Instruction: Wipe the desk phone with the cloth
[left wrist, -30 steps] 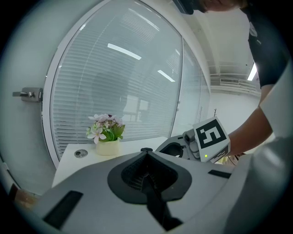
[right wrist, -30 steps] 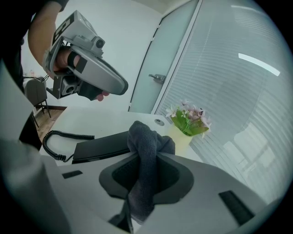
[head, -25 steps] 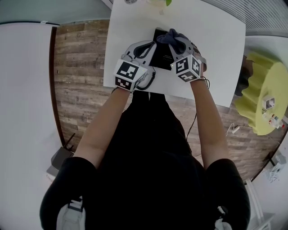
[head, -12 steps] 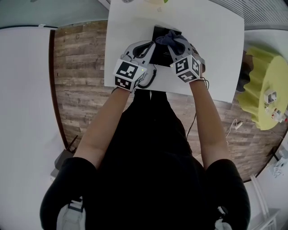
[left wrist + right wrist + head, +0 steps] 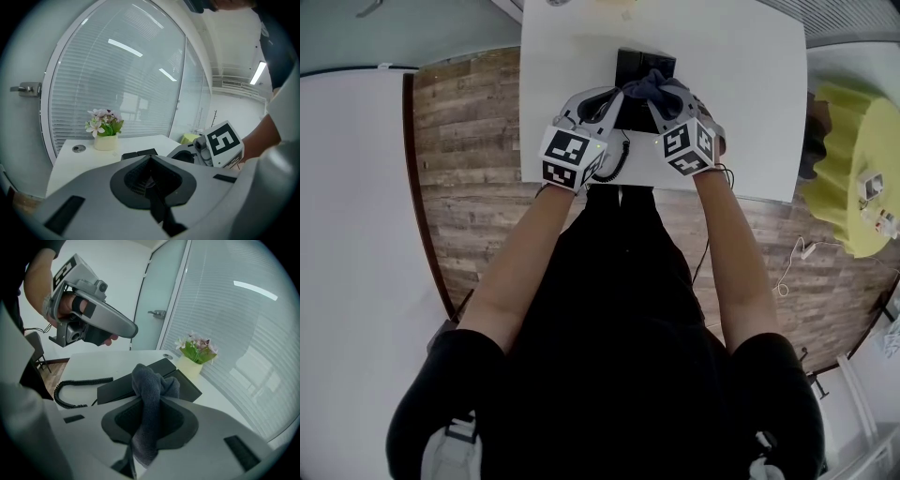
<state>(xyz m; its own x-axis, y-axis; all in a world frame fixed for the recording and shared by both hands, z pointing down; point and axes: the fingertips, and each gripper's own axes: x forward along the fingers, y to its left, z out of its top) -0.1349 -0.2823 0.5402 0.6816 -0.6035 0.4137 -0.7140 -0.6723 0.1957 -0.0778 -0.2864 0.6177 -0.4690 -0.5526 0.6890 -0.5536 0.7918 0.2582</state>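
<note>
Head view: left tongs (image 5: 602, 105) and right tongs (image 5: 659, 97) side by side over black phone (image 5: 634, 64) on white table (image 5: 750, 84).
Left gripper view: tongs pressed together, nothing between.
Right gripper view: tongs clamped on grey cloth (image 5: 149, 394), bunched above phone; coiled cord (image 5: 70, 394) beside it.
</note>
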